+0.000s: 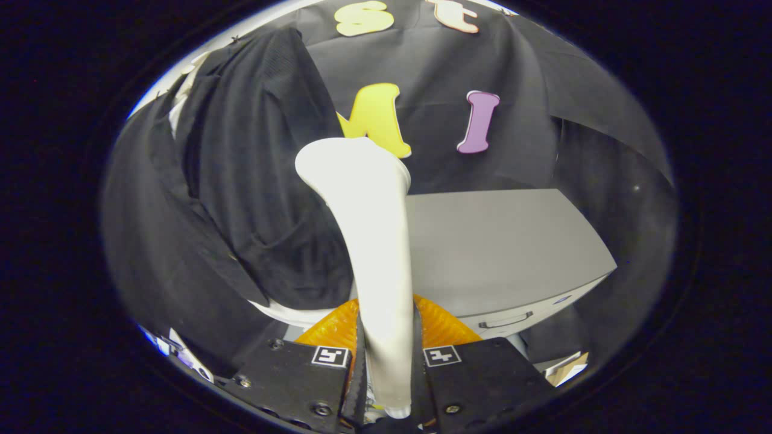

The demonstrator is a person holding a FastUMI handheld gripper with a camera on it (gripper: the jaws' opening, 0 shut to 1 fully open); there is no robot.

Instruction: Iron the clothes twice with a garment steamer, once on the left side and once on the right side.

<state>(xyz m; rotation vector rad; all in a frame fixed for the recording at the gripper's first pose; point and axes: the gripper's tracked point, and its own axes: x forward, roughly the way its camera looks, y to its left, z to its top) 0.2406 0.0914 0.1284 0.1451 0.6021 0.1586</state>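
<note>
One white garment steamer (368,241) clamped upright in the tongs (386,361), flared head beside hanging black clothes (253,181)

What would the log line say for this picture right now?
gripper: shut on steamer | steamer head: beside black garment, contact unclear | grey cabinet: beyond

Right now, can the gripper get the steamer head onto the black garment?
Probably yes. The gripper is shut on the white steamer, whose head sits just beside the hanging black garment. Nothing lies between them; the grey cabinet stands off to the other side.
</note>
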